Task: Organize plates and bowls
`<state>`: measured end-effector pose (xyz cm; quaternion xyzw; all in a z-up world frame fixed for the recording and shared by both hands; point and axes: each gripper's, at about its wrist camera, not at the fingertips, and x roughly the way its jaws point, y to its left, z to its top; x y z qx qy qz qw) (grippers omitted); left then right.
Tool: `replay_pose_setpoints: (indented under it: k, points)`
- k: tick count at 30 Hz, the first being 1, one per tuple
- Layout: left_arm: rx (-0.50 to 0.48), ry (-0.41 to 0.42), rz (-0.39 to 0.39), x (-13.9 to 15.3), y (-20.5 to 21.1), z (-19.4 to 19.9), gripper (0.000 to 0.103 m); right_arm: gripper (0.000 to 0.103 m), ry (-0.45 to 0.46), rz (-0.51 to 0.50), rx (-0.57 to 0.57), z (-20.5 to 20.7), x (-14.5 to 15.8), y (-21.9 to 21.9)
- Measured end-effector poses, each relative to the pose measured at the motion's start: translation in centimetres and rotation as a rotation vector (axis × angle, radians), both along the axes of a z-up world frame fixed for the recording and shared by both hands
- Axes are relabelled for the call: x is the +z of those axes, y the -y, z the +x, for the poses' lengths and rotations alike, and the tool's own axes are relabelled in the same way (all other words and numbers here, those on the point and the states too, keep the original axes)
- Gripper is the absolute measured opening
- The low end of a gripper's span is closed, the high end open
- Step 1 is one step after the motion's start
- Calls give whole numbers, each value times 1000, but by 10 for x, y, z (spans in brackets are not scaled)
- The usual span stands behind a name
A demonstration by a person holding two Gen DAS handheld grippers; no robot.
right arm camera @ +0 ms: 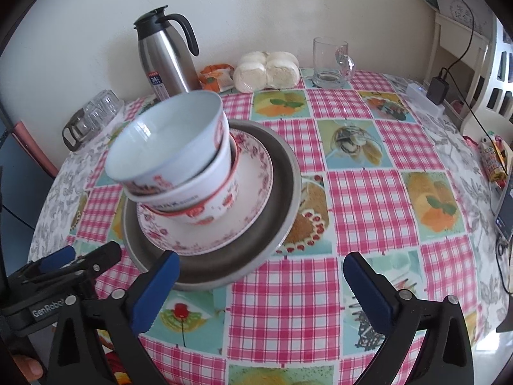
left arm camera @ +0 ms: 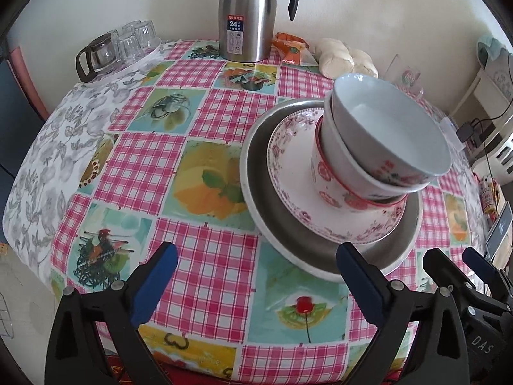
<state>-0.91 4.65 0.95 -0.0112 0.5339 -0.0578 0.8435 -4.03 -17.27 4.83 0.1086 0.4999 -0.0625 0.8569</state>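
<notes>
A round grey metal tray (left arm camera: 256,173) sits on the tabletop (left arm camera: 208,122), which is covered with a pink-checked, fruit-patterned cloth. On the tray rests a white plate with a pink floral rim (left arm camera: 288,147), and on the plate stands a nest of three bowls: a red-patterned white bowl (left arm camera: 330,186) at the bottom, a second white bowl (left arm camera: 343,157) inside it, and a pale blue-white bowl (left arm camera: 394,128) on top. The top bowls lean, tilted toward about 2 o'clock in the left wrist view.

The left gripper (left arm camera: 256,276) has its blue-padded jaws spread wide with nothing between them; its right jaw tip overlaps the tray's near rim in the picture, though contact is hard to judge. The right gripper (right arm camera: 261,279) is likewise wide apart and empty, its left jaw tip over the tray's near edge at 7 o'clock from the stack.

At 12 o'clock on the tabletop stands a stainless steel vacuum jug with a black handle (left arm camera: 247,16); at 10 o'clock, a clear tray of upturned glasses (left arm camera: 128,45). White steamed buns (right arm camera: 266,70) and a clear glass mug (right arm camera: 332,64) lie along the far edge.
</notes>
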Motion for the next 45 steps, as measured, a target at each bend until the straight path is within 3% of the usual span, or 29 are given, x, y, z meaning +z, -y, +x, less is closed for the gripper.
replay_pose_setpoints:
  k: [12,31,45]
  points:
    - [-4,-22,85,-1,7,-10,99,103,-44,-16,-10,-11,-10,0]
    - [-5,-58,100,-4,8,-10,99,103,-79,-21,-19,-11,-15,3]
    - [2,-61,154,-5,10,-10,99,103,-87,-19,-21,-10,-15,4]
